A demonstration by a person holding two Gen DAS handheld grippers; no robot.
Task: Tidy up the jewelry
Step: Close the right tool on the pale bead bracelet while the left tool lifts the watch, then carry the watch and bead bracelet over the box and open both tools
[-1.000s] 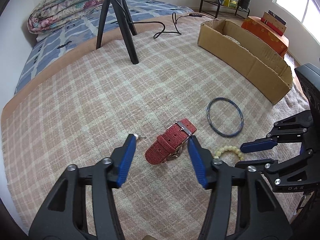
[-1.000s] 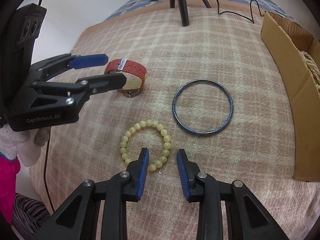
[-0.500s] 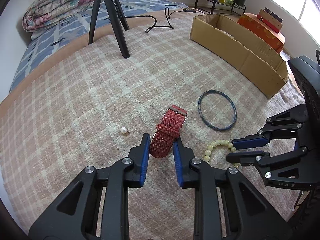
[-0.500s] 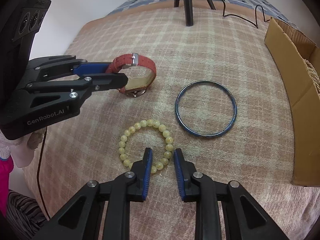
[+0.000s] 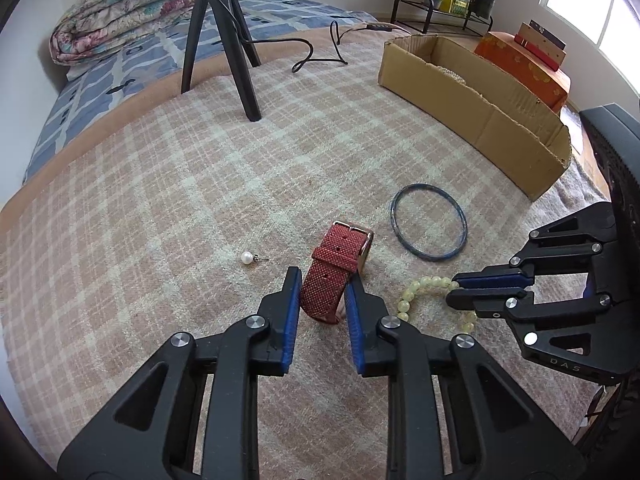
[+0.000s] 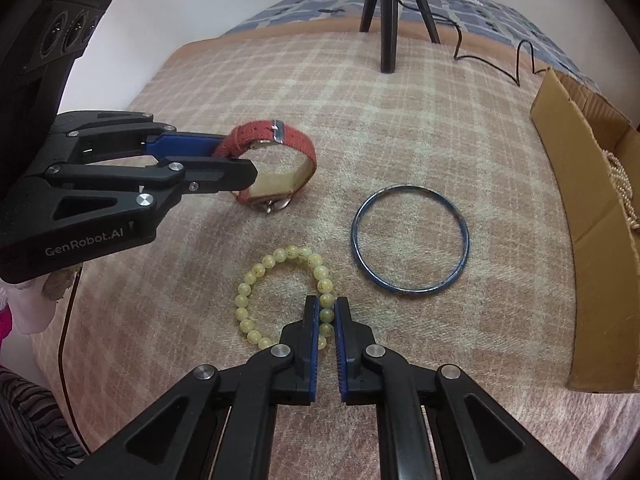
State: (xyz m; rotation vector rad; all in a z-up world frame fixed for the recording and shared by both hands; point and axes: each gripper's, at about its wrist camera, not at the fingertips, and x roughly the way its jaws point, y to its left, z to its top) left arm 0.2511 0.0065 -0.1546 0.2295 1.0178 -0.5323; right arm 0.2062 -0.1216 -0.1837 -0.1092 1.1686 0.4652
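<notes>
My left gripper [image 5: 323,280] is shut on the strap of a red woven watch [image 5: 334,264], also seen in the right wrist view [image 6: 294,140], and holds it tilted just above the plaid blanket. My right gripper [image 6: 325,308] is shut on a yellow bead bracelet [image 6: 256,276] that lies on the blanket; it also shows in the left wrist view [image 5: 416,286]. A blue bangle [image 6: 410,240] lies flat to the right of the beads. A pearl earring [image 5: 248,258] lies left of the watch.
An open cardboard box [image 5: 472,92] with a pearl necklace [image 6: 618,176] inside stands at the right. A black tripod [image 5: 224,32] and a cable [image 5: 320,52] stand at the far side of the blanket. A folded quilt [image 5: 132,4] lies beyond.
Both grippers have closed: the left onto the red watch strap, lifting and tilting it, the right onto the bead bracelet. The left gripper has moved back a little.
</notes>
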